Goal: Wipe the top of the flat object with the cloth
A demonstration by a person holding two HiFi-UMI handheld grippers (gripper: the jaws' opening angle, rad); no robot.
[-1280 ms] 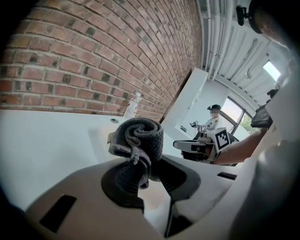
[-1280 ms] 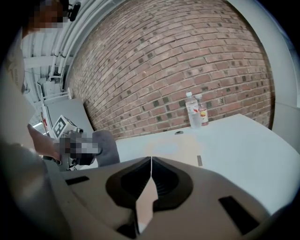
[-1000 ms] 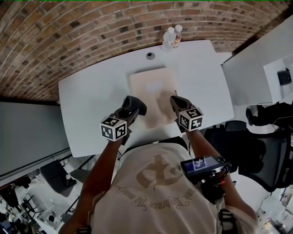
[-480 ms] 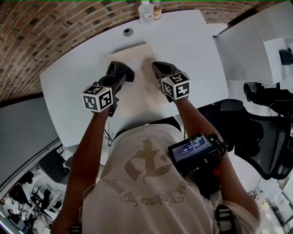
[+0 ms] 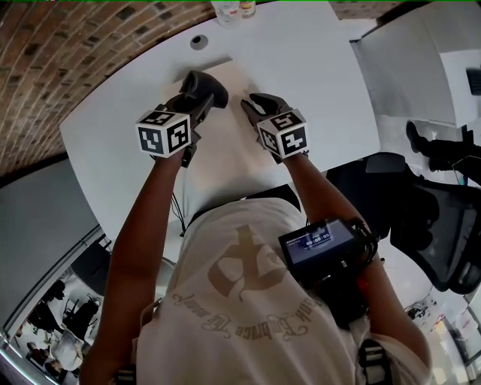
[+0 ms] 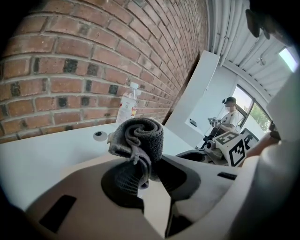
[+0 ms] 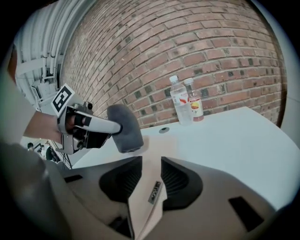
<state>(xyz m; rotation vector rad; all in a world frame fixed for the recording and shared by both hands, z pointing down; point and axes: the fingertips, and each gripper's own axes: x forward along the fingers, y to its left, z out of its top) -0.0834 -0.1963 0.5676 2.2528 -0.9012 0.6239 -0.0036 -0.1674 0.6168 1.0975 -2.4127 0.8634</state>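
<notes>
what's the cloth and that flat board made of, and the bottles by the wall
cloth: dark grey with a looped nap, likely terry or microfibre.
flat board: pale beige, matt; maybe wood or fibreboard, unclear.
bottles: clear glossy plastic, see-through walls.

- White table (image 5: 323, 68).
- Pale beige flat rectangular board (image 5: 229, 147) lying on it.
- Small round grey grommet (image 5: 198, 41) just beyond the board.
- Two clear plastic bottles (image 7: 180, 105) standing farther beyond the board.

Board (image 5: 229, 150) on table (image 5: 323, 68) — bottles (image 5: 225, 10) behind.
</notes>
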